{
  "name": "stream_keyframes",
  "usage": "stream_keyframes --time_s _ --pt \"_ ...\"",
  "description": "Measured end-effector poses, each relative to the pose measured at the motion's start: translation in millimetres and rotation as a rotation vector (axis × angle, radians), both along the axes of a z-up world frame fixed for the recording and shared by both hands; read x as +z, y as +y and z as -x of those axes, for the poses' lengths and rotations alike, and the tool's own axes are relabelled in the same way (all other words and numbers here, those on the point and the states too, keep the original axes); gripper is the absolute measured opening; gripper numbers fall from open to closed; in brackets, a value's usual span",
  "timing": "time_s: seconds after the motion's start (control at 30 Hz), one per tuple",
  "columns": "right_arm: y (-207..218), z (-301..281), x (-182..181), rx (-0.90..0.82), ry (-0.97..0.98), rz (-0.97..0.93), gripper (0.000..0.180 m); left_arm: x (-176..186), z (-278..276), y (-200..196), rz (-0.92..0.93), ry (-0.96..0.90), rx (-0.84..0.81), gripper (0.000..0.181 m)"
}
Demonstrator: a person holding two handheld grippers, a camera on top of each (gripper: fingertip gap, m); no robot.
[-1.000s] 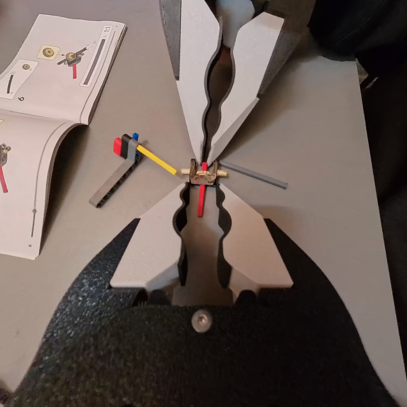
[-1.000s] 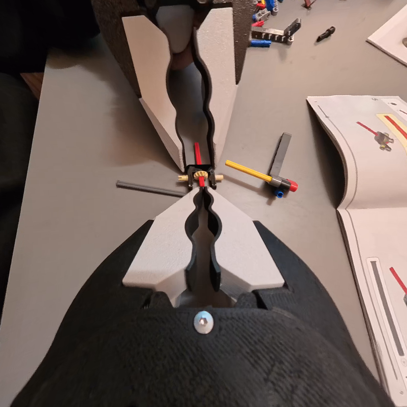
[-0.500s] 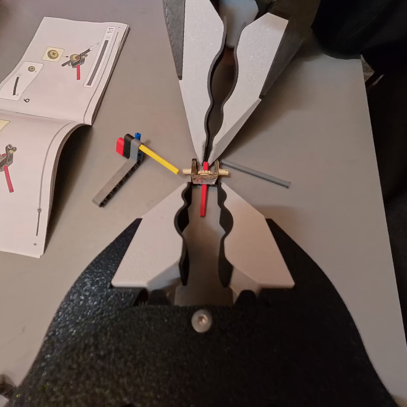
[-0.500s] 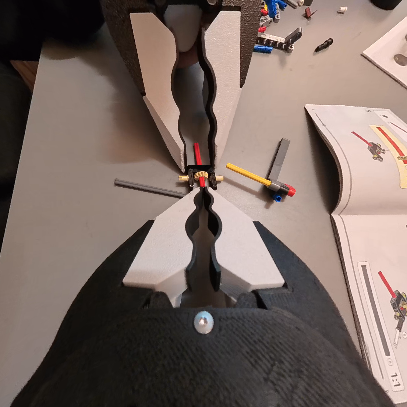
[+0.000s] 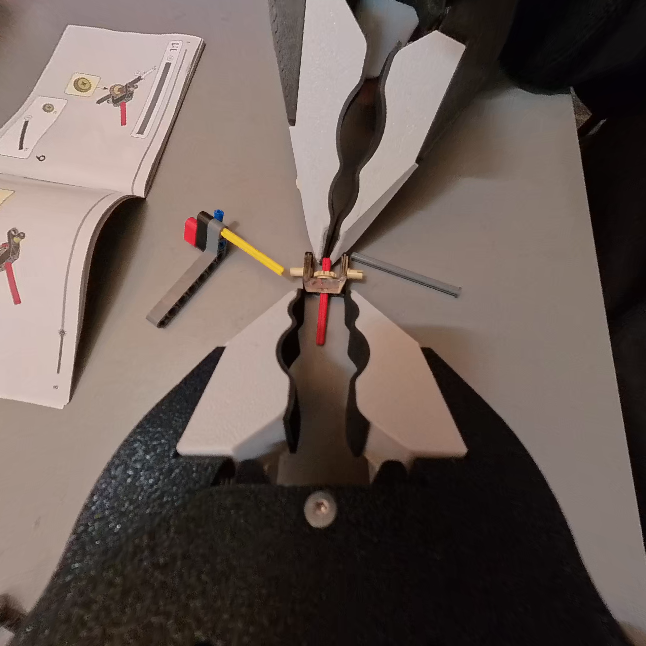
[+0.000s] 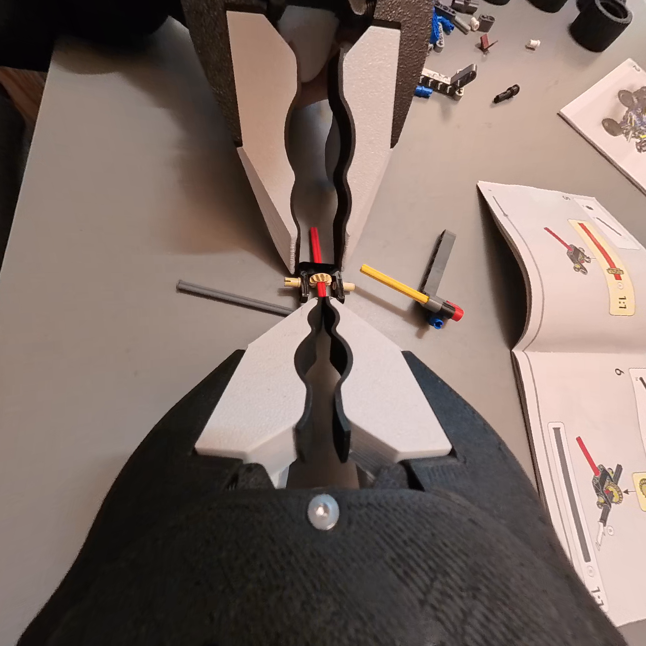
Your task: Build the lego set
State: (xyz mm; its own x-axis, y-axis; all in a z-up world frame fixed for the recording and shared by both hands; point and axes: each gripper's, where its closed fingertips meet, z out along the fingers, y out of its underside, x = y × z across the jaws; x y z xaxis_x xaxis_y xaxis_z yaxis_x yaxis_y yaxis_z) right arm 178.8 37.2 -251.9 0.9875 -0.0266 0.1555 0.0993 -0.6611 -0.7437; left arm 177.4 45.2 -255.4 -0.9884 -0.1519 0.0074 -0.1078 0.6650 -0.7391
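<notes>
A small black frame [image 6: 316, 267] with a tan gear [image 6: 318, 279], tan pins on both sides and a red axle [image 5: 321, 318] through it is held just above the grey table between both grippers. My left gripper [image 5: 323, 297] is shut on the frame's sides; it also shows at the top of the right wrist view [image 6: 318, 269]. My right gripper [image 6: 322, 302] faces it and is shut on the near end of the red axle [image 6: 315, 244]; it also shows at the top of the left wrist view [image 5: 328, 257].
A long dark grey axle [image 5: 405, 274] lies beside the assembly. A grey beam [image 5: 188, 290] with a yellow axle [image 5: 251, 251] and red, black and blue parts lies on the other side. An open instruction booklet [image 6: 576, 314] lies beyond it. Loose parts [image 6: 444, 80] and black tyres [image 6: 599, 24] are at the far end. The table edge [image 5: 594, 314] is close.
Both grippers keep their hold on the assembly. The pair has shifted only slightly over the table; the loose parts have not moved.
</notes>
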Motion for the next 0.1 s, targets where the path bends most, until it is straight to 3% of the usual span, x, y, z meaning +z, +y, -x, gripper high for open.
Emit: stream_keyframes --time_s 0.03,0.1 --pt "0.0 -0.1 0.0 -0.001 -0.002 0.000 0.000 0.0 -0.1 0.1 0.000 -0.004 0.000 0.021" --pt "-0.4 -2.4 -0.1 -0.015 -0.010 -0.001 0.000 0.2 -2.0 0.2 -0.001 -0.024 0.009 0.021"
